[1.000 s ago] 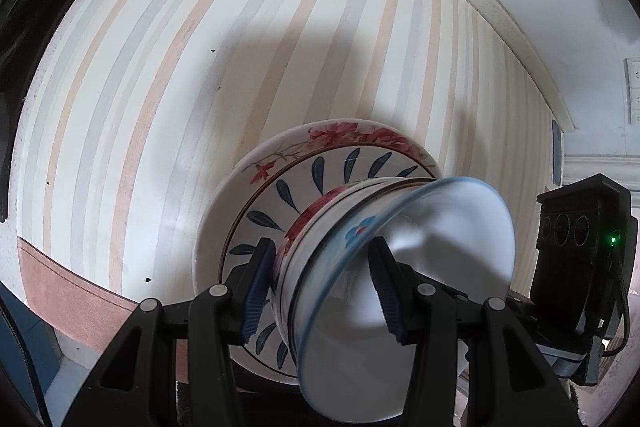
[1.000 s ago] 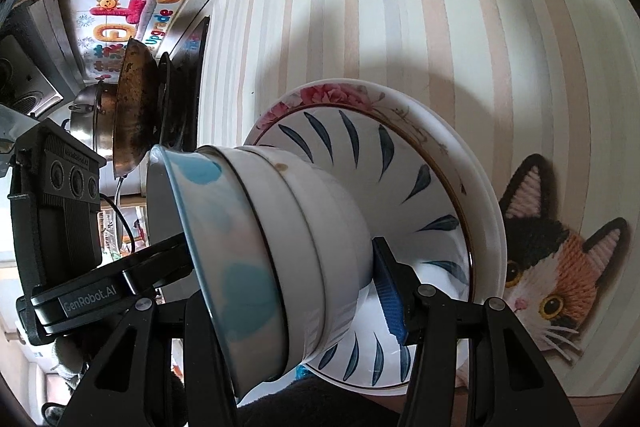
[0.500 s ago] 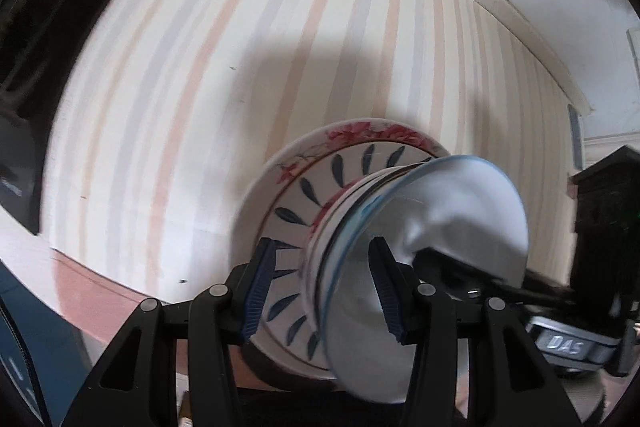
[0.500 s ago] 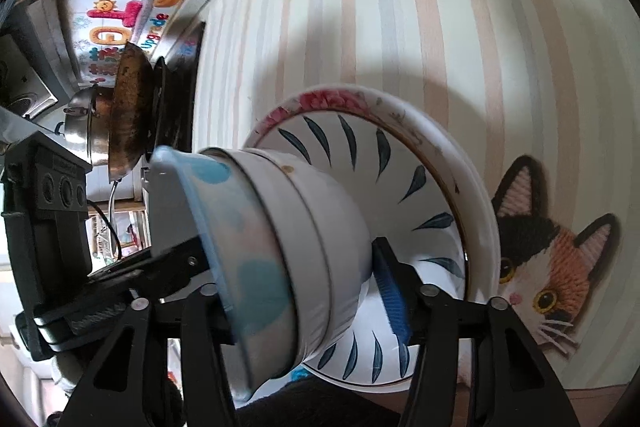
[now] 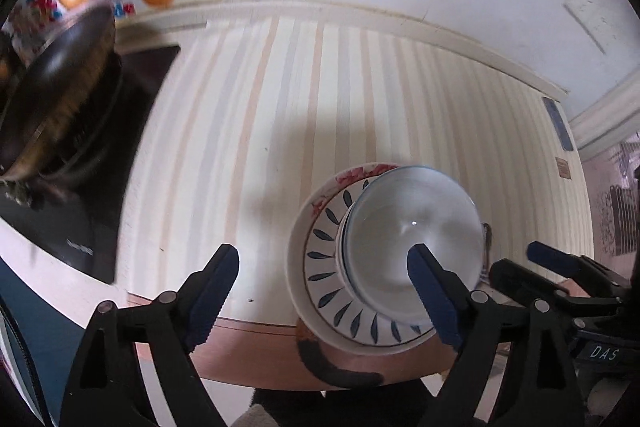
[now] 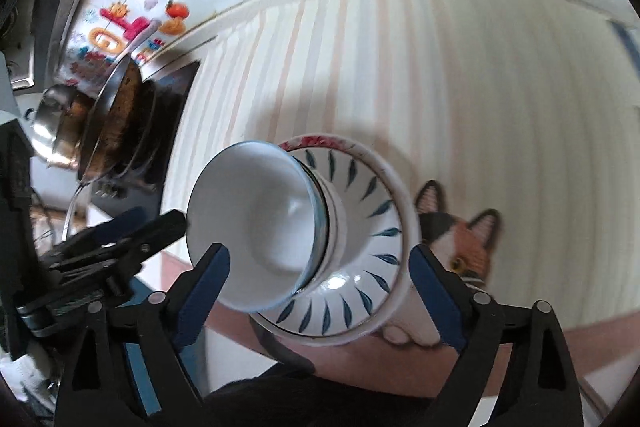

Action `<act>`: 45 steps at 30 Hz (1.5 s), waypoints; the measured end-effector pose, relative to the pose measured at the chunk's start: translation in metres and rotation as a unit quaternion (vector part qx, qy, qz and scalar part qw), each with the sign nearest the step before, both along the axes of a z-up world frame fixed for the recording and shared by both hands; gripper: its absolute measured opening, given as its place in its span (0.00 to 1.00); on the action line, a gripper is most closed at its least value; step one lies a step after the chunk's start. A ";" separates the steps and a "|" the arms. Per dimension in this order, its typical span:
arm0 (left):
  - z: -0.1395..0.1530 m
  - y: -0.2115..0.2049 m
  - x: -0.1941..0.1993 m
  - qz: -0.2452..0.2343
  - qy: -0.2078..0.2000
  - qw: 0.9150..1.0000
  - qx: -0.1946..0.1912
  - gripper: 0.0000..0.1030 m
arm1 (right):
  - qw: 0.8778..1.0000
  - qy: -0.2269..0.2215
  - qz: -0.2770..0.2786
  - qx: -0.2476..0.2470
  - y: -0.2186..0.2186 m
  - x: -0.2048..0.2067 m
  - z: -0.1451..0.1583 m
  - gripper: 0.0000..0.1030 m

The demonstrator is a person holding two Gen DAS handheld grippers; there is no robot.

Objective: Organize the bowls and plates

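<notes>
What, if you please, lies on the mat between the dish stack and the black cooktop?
Only bare striped mat shows between the dish stack and the black cooktop, clearest in the left wrist view.

Both tools stand with their blue-padded fingers spread wide and nothing between them. The left tool (image 5: 322, 291) points down and forward; its right finger (image 5: 434, 297) crosses the view low at centre-right. The right tool (image 6: 320, 283) is level beside it, and each tool shows at the edge of the other's view.
</notes>
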State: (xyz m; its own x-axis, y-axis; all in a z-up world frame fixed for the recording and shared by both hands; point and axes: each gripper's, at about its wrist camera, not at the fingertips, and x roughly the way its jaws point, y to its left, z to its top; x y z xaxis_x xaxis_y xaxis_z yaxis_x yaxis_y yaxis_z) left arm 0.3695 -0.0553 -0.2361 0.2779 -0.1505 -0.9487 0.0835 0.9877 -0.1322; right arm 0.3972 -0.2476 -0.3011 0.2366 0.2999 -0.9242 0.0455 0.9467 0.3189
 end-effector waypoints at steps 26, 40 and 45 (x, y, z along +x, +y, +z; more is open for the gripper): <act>0.143 0.015 -0.188 0.016 -0.185 0.982 0.021 0.98 | 0.969 -0.218 -0.054 -0.106 0.031 -0.219 0.192 0.95; 0.173 0.020 -0.269 0.030 -0.218 0.975 0.025 0.98 | 0.957 -0.258 -0.053 -0.121 0.029 -0.312 0.233 0.96; 0.178 0.024 -0.280 0.026 -0.228 0.973 0.026 0.98 | 0.953 -0.268 -0.058 -0.126 0.033 -0.327 0.241 0.96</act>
State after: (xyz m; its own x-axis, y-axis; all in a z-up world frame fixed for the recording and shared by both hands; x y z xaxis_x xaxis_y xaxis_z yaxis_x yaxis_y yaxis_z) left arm 0.0897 -0.0311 -0.0583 0.6775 -0.0801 -0.7312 0.0708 0.9965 -0.0436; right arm 0.0704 -0.2144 -0.0605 0.7132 0.0267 -0.7005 0.0491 0.9949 0.0879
